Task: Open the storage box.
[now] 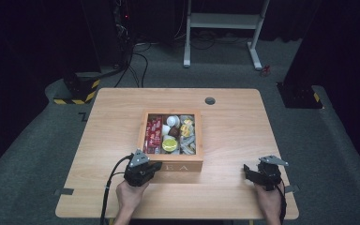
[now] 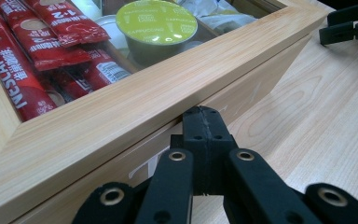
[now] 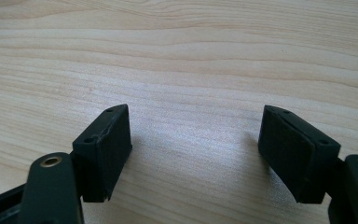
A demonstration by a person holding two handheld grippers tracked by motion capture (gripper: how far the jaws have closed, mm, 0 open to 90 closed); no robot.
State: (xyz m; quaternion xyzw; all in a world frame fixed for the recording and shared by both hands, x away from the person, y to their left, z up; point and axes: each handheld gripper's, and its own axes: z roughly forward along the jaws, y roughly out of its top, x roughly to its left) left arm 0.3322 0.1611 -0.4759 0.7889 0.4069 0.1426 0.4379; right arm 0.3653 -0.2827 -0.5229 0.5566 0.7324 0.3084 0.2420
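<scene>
A wooden box (image 1: 173,165) marked "TEA" stands mid-table, its framed lid (image 2: 135,100) down. Through the lid's window I see red Nescafé sachets (image 2: 37,46), a green-topped capsule (image 2: 156,21) and pale packets (image 1: 186,133). My left gripper (image 1: 154,165) sits at the box's front left. In the left gripper view this gripper (image 2: 205,116) is shut with nothing between its jaws, tips touching the front wall just below the lid's edge. My right gripper (image 1: 247,169) rests low near the table's front right. In its own view the right gripper (image 3: 196,135) stands open over bare wood.
The wooden table (image 1: 234,126) has a round cable hole (image 1: 210,101) at the back. The right gripper (image 2: 349,25) appears far off in the left gripper view. On the carpet behind stand a white frame (image 1: 225,21), black stands and cables.
</scene>
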